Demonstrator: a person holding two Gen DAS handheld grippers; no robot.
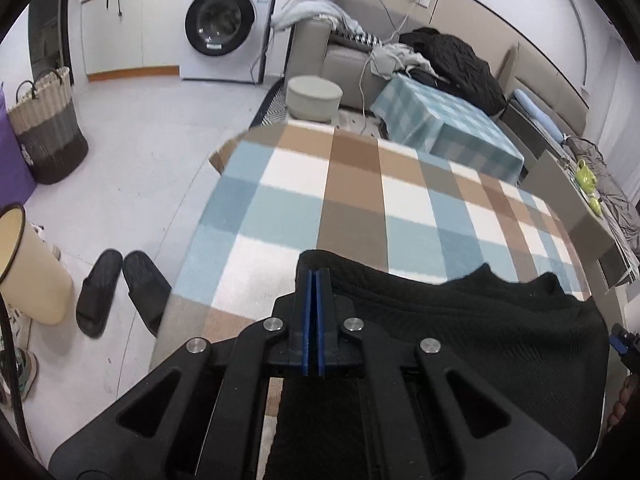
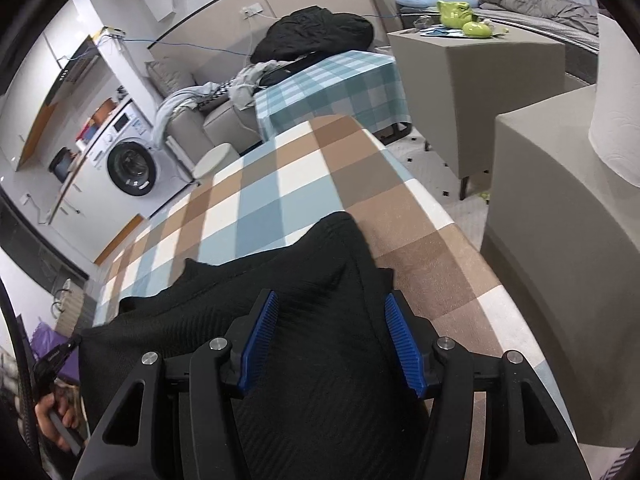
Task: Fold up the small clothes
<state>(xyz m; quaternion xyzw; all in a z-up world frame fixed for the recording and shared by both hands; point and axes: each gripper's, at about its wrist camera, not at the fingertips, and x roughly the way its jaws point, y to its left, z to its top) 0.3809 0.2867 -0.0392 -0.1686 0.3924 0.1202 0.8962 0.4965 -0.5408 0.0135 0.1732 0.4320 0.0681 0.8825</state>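
Note:
A black knitted garment [image 1: 460, 320] lies on the near part of a table under a blue, brown and white checked cloth [image 1: 360, 184]. My left gripper [image 1: 315, 274] is shut, its blue pads pressed together at the garment's left corner, which bunches up around the fingertips. In the right wrist view the same garment [image 2: 320, 264] spreads under my right gripper [image 2: 331, 296]. That gripper's jaws stand apart over the fabric, and the pads [image 2: 260, 332] do not squeeze it. The left gripper [image 2: 60, 354] shows at the garment's far left corner, held by a hand [image 2: 52, 420].
Beyond the table are a beige sofa with piled clothes [image 1: 448, 60], a second table with a teal checked cloth [image 1: 440, 128], a round stool [image 1: 314, 98] and a washing machine [image 1: 224, 24]. Black slippers [image 1: 120, 288] and a woven basket [image 1: 48, 128] sit on the floor. Grey cabinets [image 2: 540, 220] stand right.

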